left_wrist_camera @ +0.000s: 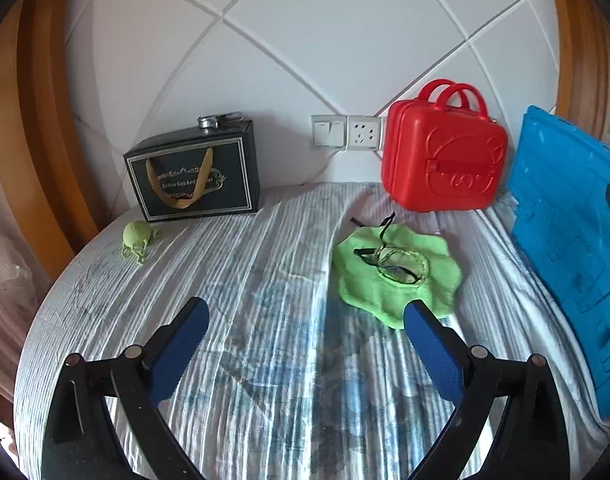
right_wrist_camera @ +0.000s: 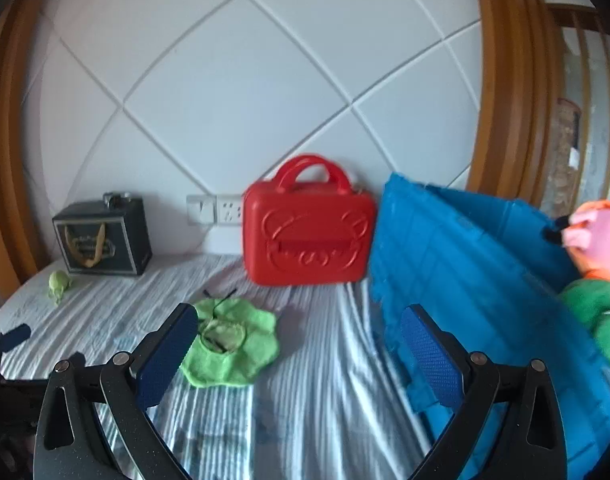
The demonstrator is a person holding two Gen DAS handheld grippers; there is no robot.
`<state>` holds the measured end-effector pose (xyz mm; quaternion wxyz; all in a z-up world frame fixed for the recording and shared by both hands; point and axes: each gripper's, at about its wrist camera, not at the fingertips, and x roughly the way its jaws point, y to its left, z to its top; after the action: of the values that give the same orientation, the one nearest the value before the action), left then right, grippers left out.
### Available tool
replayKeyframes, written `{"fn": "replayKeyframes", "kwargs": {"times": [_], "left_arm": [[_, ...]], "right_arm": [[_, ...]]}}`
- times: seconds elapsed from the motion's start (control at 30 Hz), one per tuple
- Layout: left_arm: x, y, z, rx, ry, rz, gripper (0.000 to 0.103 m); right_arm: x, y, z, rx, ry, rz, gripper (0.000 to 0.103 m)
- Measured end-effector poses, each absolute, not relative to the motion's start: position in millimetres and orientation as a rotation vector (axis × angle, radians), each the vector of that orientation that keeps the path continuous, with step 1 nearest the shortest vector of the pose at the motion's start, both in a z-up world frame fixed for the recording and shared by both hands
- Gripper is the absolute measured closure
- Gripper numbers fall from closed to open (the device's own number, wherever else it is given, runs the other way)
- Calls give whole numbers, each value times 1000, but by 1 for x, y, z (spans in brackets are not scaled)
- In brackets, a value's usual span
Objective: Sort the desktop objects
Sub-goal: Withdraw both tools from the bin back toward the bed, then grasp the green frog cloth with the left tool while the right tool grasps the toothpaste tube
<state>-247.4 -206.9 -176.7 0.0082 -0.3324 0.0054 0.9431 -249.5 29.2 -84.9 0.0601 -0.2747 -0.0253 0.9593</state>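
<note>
Step in hand: the approach is judged to be under way; nothing is gripped yet.
Left tongs [left_wrist_camera: 307,316]: spread wide and empty above the striped cloth [left_wrist_camera: 265,360] covering the counter.
Right tongs [right_wrist_camera: 299,330]: likewise spread apart, nothing between the pads.
Task's things: a pair of glasses [left_wrist_camera: 397,260] is laid on a green cloth [left_wrist_camera: 397,280] mid-counter; a small green toy [left_wrist_camera: 136,238] is left near the dark gift box [left_wrist_camera: 193,172].
Containers: the red carry case [left_wrist_camera: 445,156] is stood closed against the wall, contents hidden; the blue tray [left_wrist_camera: 573,240] is leaned at the right, its contents not seen.
Next move: a low, careful closing on the thin glasses frame is probably called for.
</note>
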Motion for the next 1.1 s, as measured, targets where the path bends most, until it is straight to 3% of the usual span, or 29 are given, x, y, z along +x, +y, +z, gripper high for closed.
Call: {"fn": "replayKeyframes", "kwargs": {"times": [0.4, 0.7, 0.93, 1.0, 1.03, 1.1], "left_arm": [[-318, -232, -271, -1356, -42, 2907, 8], [-399, -161, -280, -1275, 23, 2800, 9], [-466, -108, -319, -1406, 26, 2651, 9], [-476, -99, -336, -1489, 121, 2626, 15], [-473, -99, -332, -1413, 127, 2666, 24], [-471, -105, -325, -1395, 92, 2641, 65]], "right_arm": [[-391, 47, -244, -1384, 125, 2777, 0], [-405, 84, -264, -1390, 198, 2699, 0], [-405, 95, -267, -1375, 185, 2735, 0], [-409, 95, -268, -1368, 178, 2747, 0], [-411, 96, -268, -1369, 177, 2750, 0], [-416, 95, -271, -1380, 170, 2755, 0]]}}
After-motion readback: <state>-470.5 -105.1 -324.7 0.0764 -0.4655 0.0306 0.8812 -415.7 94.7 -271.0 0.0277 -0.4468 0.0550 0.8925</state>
